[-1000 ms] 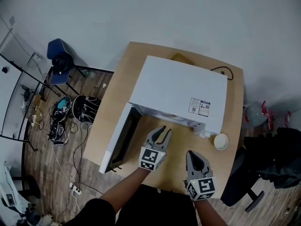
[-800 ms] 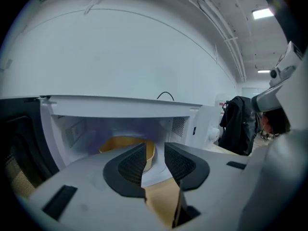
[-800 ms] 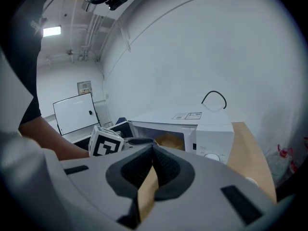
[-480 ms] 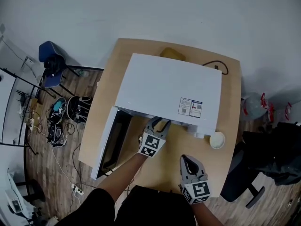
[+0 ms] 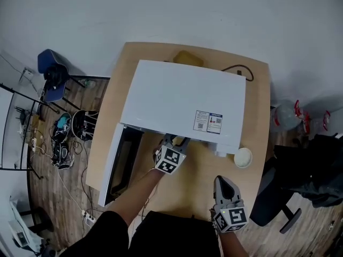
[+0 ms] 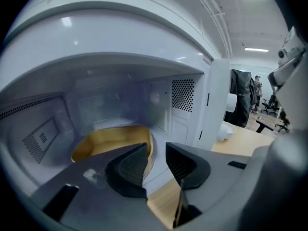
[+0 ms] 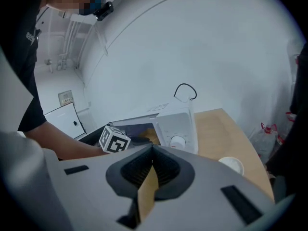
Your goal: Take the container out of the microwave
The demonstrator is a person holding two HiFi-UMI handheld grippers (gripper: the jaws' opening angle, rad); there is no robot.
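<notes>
My left hand-held gripper (image 6: 156, 154) is opening its jaws, empty, before the yellow container (image 6: 109, 141) in the microwave (image 6: 144, 42). My right hand-held gripper (image 7: 153, 156) is closed, empty.

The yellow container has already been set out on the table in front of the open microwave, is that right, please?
Not quite: the microwave is open, but the yellow container sits inside its cavity, not on the table. The left gripper view shows it, beyond the left gripper's opening, empty jaws.
</notes>
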